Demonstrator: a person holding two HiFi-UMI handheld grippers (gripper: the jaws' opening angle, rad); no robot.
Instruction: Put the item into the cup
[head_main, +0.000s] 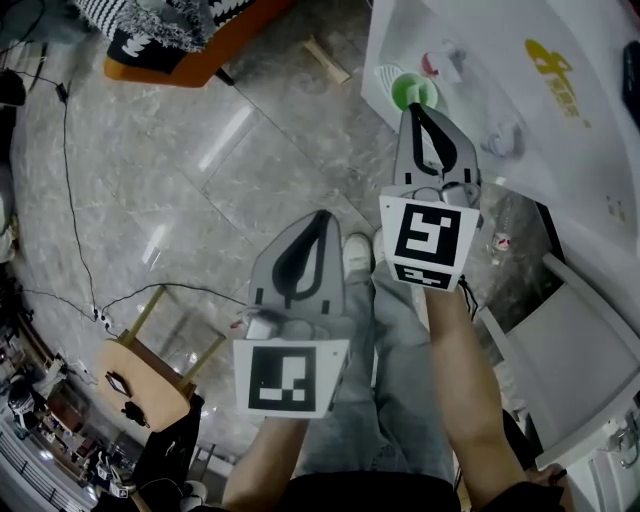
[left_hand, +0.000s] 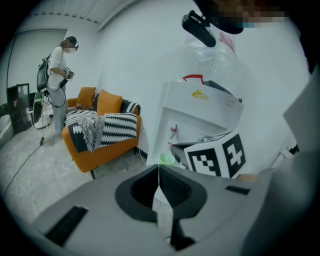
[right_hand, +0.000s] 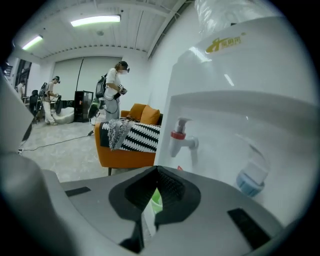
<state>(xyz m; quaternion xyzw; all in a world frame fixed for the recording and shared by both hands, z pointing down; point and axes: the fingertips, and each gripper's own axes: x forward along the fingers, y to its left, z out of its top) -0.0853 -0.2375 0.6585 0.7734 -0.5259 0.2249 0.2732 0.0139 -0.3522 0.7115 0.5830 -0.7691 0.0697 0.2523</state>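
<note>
A green cup stands on the tray of a white water dispenser, below its red tap. My right gripper reaches to the cup's near rim with its jaws together. In the right gripper view the tips meet, and the green cup shows through the gap behind them. I cannot tell whether the rim is pinched. The left gripper hangs lower over the floor, shut and empty. In the left gripper view its tips point at the cup and the right gripper's marker cube.
A blue tap is right of the red tap. An orange sofa with a striped blanket stands left of the dispenser. People stand farther back. A wooden stool, floor cables and a white frame surround me.
</note>
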